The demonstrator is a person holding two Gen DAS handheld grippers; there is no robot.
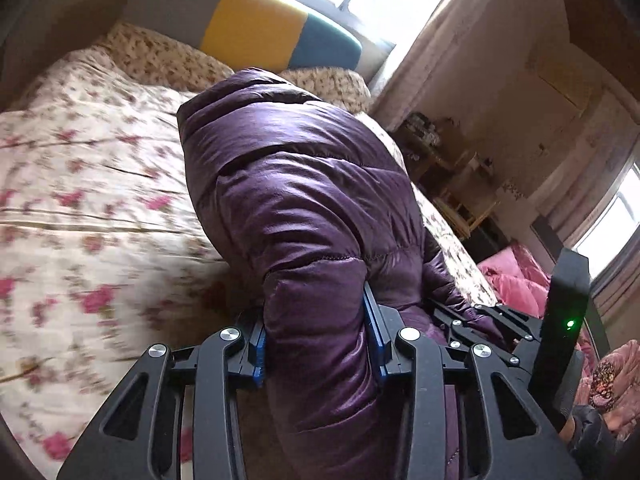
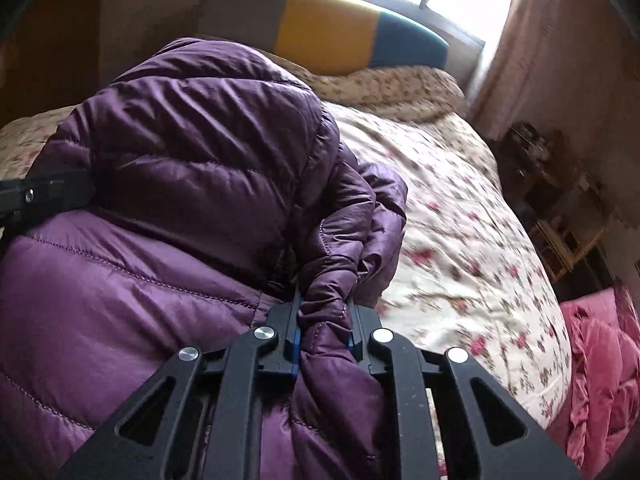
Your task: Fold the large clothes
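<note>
Left tongs (image 1: 320,344) pinching purple puffer jacket (image 1: 296,184), right tongs (image 2: 325,328) clamping bunched fold, fingertips buried.

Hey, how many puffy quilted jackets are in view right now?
2. A purple quilted puffer jacket lies on the floral bedspread, bunched at the near edge. A pink quilted jacket lies beside the bed on the right. Others may be hidden.

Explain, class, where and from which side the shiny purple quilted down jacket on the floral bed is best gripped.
Grip the shiny purple quilted down jacket at a bunched edge, coming from its near end, as the right gripper does: gathered fabric is thin enough for the jaws, whereas the puffy panels would likely slip.
</note>
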